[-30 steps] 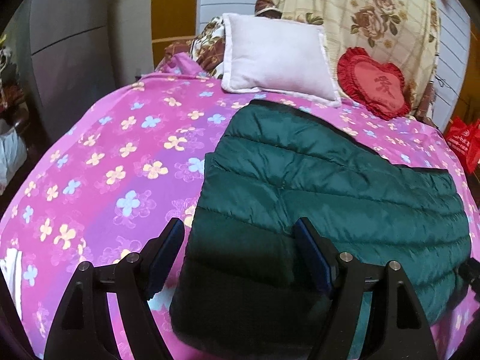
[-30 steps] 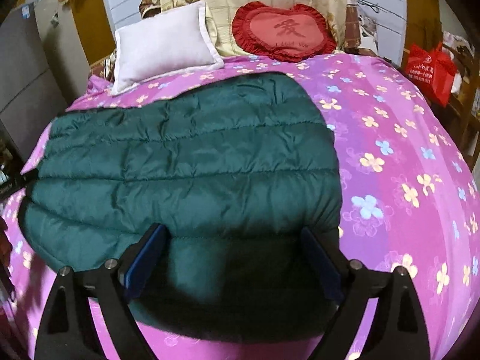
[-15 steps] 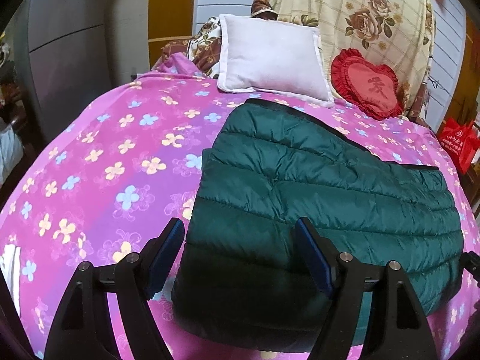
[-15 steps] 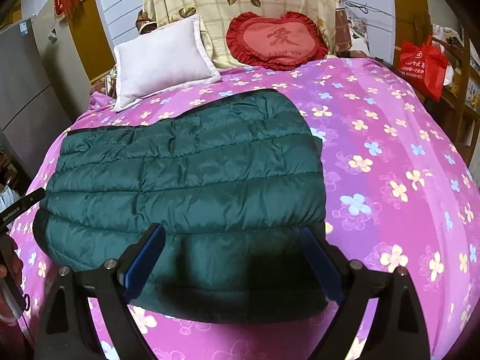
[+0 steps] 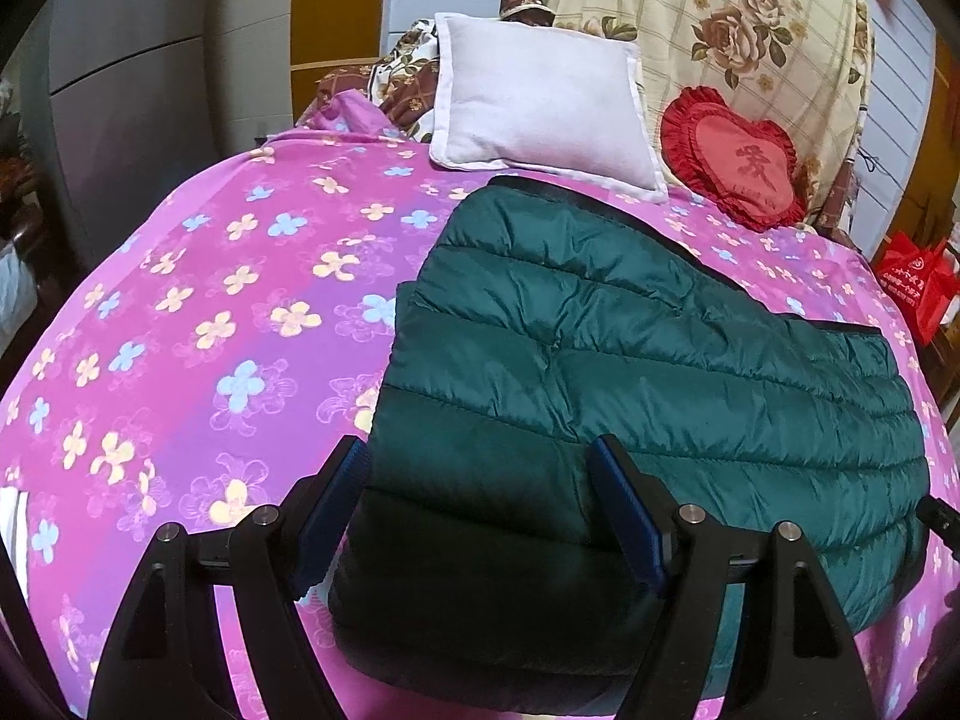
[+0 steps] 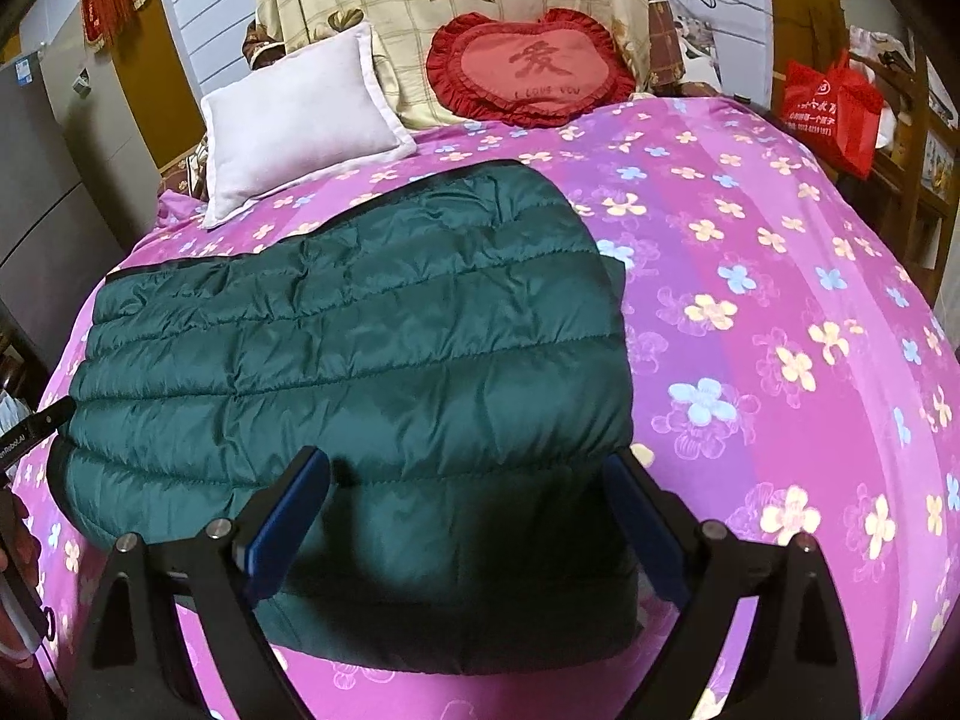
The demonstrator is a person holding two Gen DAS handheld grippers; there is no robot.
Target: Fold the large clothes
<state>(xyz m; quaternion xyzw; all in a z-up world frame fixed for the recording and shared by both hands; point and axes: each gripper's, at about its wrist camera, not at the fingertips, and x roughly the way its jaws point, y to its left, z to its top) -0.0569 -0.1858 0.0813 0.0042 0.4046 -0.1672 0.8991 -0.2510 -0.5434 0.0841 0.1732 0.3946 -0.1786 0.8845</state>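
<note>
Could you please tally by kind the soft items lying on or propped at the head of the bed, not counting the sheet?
Green quilted jackets: 1
White pillows: 1
Red heart cushions: 1
Floral checked blankets: 1
Total: 4

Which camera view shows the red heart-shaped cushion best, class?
The right wrist view: the red heart-shaped cushion faces the camera whole, frill and stitched character clear, near the top centre. The left wrist view shows it smaller, off to the right and more distorted, beside the white square pillow.
</note>
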